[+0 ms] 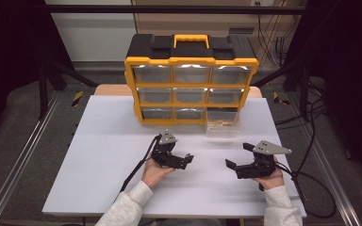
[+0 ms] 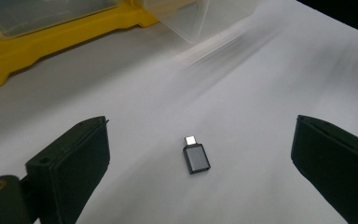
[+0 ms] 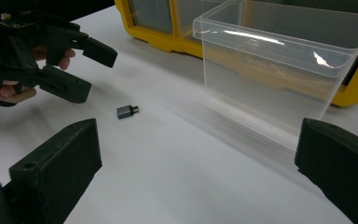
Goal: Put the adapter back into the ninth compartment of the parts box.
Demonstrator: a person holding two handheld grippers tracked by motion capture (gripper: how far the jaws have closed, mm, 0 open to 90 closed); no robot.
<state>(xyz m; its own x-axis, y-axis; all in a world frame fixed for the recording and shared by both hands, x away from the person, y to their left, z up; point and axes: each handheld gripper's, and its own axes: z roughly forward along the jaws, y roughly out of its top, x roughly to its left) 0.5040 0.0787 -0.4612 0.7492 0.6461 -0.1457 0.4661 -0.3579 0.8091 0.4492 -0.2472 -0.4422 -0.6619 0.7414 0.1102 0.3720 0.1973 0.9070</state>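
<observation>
A small grey USB adapter (image 2: 196, 157) lies flat on the white table, its metal plug pointing away from my left gripper. My left gripper (image 2: 201, 130) is open, its jaws wide to either side of the adapter and not touching it. In the high view the left gripper (image 1: 187, 161) hovers low over the table's middle, pointing right. My right gripper (image 1: 238, 155) is open with nothing between its jaws and points left. The right gripper view shows the adapter (image 3: 126, 111) just beyond its own jaws (image 3: 199, 128), with the left gripper (image 3: 91, 70) close above it.
A yellow and black organizer (image 1: 191, 84) with clear drawers stands at the back of the white table (image 1: 99, 141). Its bottom right clear drawer (image 1: 222, 123) is pulled out toward me, holding something brownish. Cables trail from both grippers.
</observation>
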